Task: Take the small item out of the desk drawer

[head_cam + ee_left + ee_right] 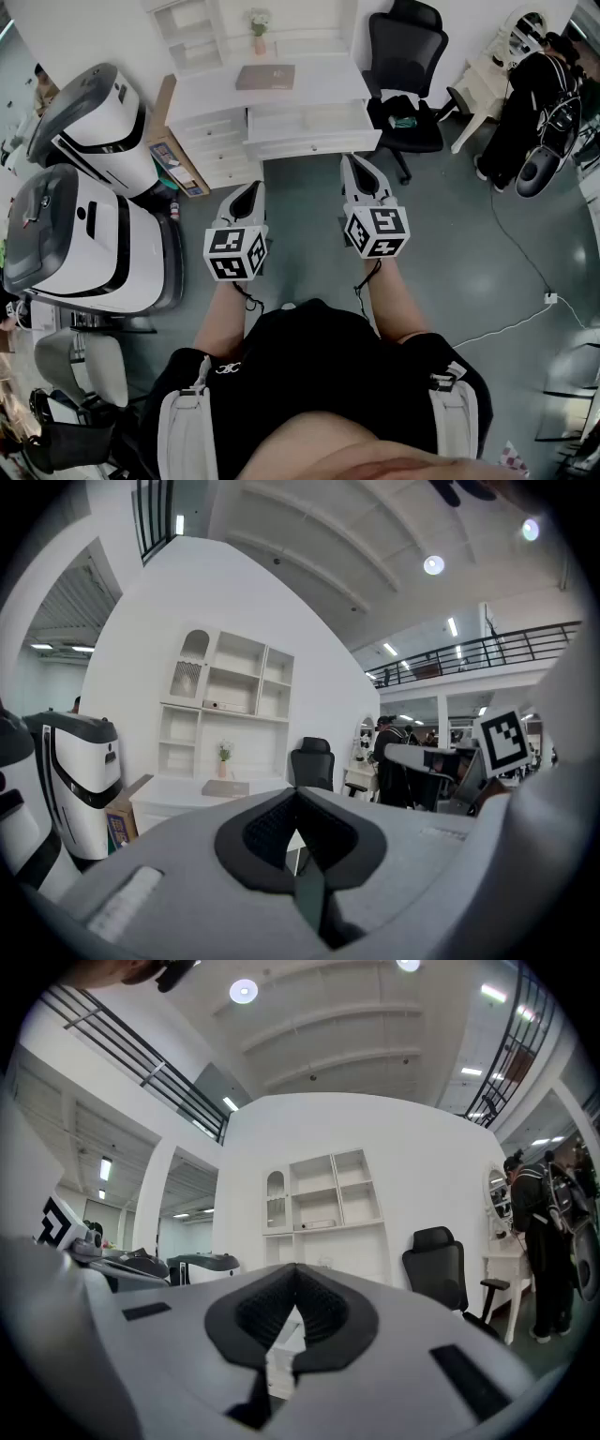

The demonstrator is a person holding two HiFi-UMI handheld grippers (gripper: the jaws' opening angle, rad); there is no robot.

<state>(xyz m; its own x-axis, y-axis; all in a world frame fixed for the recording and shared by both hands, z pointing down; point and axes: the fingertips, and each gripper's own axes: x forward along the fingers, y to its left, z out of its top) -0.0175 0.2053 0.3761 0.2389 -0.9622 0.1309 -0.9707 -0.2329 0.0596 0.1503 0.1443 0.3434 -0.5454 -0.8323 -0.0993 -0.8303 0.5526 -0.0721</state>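
Observation:
The white desk (281, 94) stands against the far wall, a few steps ahead of me. Its wide middle drawer (314, 120) is pulled out, and I can make out no small item inside from here. My left gripper (250, 189) and right gripper (359, 167) are held side by side over the grey floor, short of the desk, both pointing at it. The left gripper (298, 794) has its jaws together with nothing between them. The right gripper (296, 1269) is likewise shut and empty. The desk (187, 794) shows small and distant past the left jaws.
A brown flat item (265, 77) and a small flower vase (259, 28) sit on the desk. A black office chair (405, 66) stands to its right, two large white machines (84, 216) and a cardboard box (178, 159) to its left. A person in black (539, 103) stands at the far right.

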